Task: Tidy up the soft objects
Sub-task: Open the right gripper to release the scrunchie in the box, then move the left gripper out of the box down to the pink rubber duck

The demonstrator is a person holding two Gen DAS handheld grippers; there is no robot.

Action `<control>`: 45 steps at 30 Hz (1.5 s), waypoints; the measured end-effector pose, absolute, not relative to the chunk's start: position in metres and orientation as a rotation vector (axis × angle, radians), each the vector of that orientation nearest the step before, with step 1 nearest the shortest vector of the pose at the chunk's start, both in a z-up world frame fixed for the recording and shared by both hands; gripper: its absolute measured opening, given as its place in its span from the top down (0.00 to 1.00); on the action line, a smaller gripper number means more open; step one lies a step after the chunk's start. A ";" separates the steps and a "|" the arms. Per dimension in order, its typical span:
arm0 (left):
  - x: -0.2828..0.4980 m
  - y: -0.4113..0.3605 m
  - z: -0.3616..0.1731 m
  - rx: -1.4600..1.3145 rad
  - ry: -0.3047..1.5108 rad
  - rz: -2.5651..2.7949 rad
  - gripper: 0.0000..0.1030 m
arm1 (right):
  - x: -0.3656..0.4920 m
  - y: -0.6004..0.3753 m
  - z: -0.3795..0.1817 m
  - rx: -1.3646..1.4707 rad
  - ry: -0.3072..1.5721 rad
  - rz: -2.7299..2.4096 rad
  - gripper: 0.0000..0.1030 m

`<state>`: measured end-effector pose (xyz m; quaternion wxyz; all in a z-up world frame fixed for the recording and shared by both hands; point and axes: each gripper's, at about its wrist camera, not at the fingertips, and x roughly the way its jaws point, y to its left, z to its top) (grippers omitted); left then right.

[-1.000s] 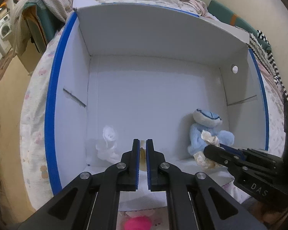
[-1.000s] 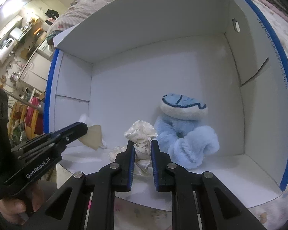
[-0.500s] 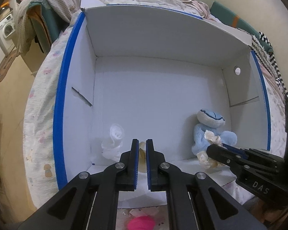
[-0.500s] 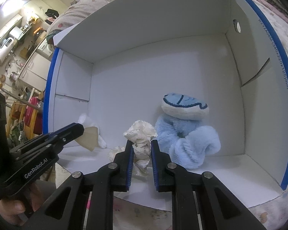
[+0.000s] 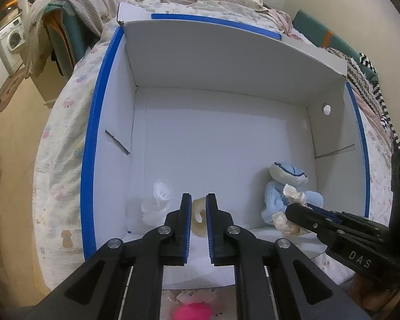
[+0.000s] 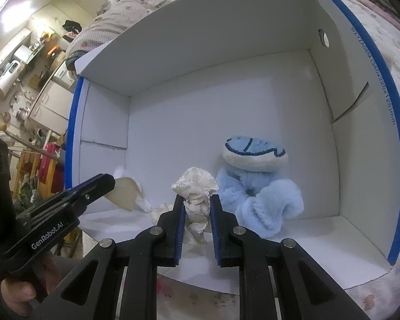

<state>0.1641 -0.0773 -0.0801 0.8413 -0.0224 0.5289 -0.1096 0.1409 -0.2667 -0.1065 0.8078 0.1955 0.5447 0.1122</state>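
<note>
White cardboard box [image 5: 221, 69] with blue-edged rim is sitting open on a bed [image 5: 58, 165] covered in a patterned sheet, filling most of both views. Left gripper [image 5: 198, 205] is reaching over the near edge at lower centre of the left wrist view; its jaws are standing narrowly apart with a beige soft piece [image 5: 198, 217] showing in the gap, contact unclear, so whether they are gripping it I cannot tell. Just to its left a white crumpled cloth item [image 5: 157, 202] is resting on the box floor near the left wall. Right gripper [image 6: 197, 208] is sitting at lower centre of the right wrist view, jaws slightly parted on either side of a cream lace fabric bundle [image 6: 196, 186]; whether they are pressing on it I cannot tell. Light blue plush toy [image 6: 256, 186] is sitting upright just right of the bundle, touching it, toward the near right part of the box. A pink object [image 5: 192, 312] is lying outside the box at bottom centre of the left view.
</note>
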 end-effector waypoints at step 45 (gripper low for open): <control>0.118 -0.047 -0.044 0.007 0.975 -0.103 0.39 | 0.098 -0.281 -0.062 0.369 1.031 0.151 0.00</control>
